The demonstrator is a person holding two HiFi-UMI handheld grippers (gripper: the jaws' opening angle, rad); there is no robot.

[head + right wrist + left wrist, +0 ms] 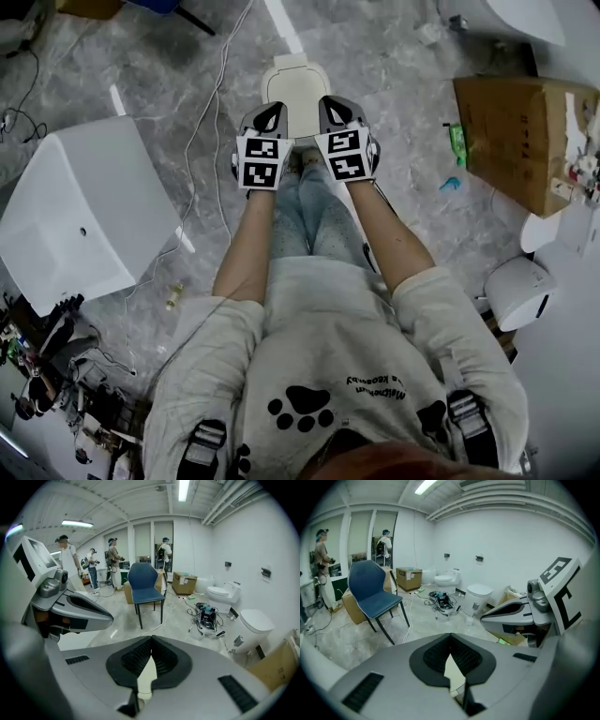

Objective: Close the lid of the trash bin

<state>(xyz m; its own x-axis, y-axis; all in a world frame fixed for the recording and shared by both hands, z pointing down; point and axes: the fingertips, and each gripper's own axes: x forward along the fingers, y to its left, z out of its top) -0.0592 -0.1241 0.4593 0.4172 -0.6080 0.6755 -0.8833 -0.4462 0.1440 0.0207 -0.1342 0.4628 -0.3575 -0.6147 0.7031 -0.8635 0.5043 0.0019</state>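
Forearms come nearest, ours stretched forward over our knees, each hand carrying a gripper. The left gripper and the right gripper hang side by side, near each other, and their own views show the ribbed pads pressed together with nothing caught between them. Just beyond the fingertips, on the marbled floor, stands the cream trash bin. Its lid looks to lie flat on the rim, with no dark opening showing. We judge the closing done: neither gripper touches the bin, and what is left seems only to confirm the lid sits fully down. Farther off, a cardboard box sits to the right and a blue chair stands well apart.
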